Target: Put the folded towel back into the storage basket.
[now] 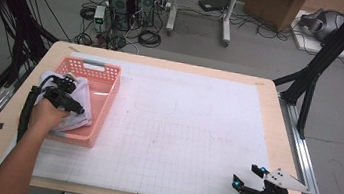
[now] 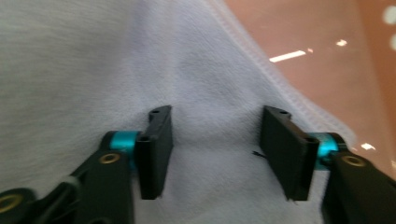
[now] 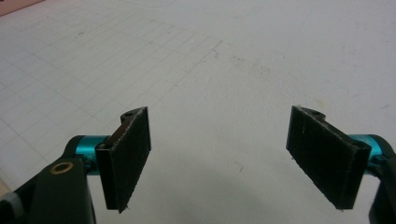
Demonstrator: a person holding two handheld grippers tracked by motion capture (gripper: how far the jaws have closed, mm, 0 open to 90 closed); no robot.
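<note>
Black tongs [image 3: 219, 158], flat dark pads [image 3: 128, 156], teal collars, brass screws, grey three-cornered plate.

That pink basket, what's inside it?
A white cloth fills the near part of the pink basket, spilling over its left rim. The left gripper is over it. Anything beneath is covered.

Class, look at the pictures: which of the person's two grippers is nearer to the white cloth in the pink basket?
Left. The left gripper is at the white cloth over the pink basket, jaws open. The right gripper hovers far off, near the table's opposite front corner.
</note>
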